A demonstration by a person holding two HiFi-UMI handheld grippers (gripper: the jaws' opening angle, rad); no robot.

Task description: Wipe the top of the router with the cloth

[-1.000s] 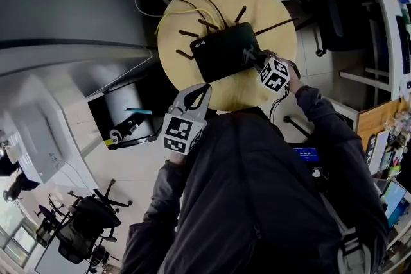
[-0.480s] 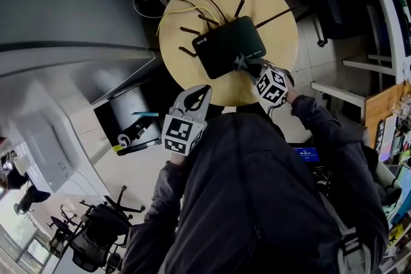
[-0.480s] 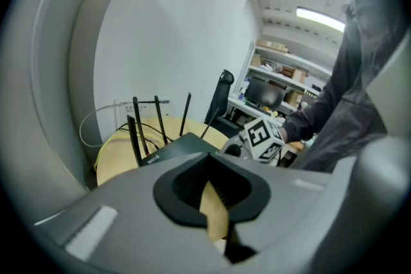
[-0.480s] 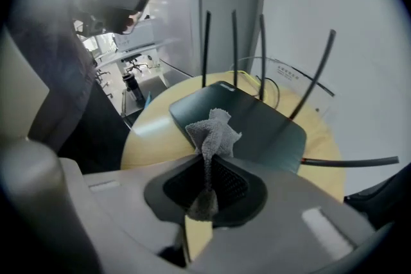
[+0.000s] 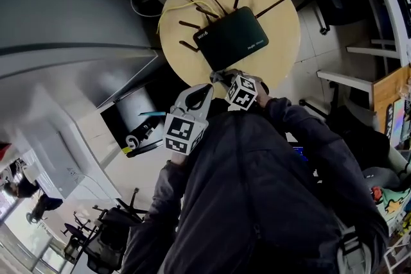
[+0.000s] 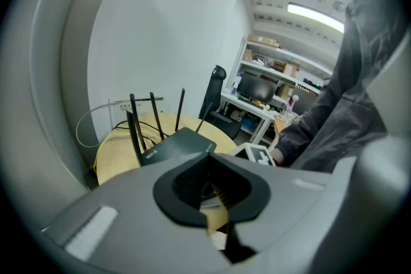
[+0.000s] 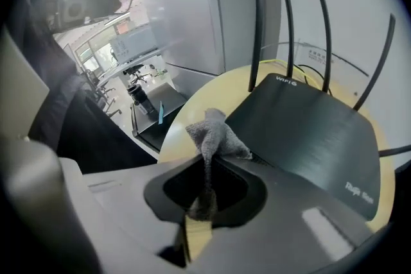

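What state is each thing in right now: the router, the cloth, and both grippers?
router: lying flat on the round table, antennas raised, cables at its back.
cloth: bunched, pinched, at the router's near edge.
right gripper: shut on the cloth.
left gripper: shut, empty, held off the table.

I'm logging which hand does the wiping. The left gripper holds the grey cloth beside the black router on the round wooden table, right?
Not quite: the cloth is held by the right gripper, not the left. The right gripper view shows its jaws shut on the grey cloth beside the black router on the round wooden table. The left gripper holds nothing.
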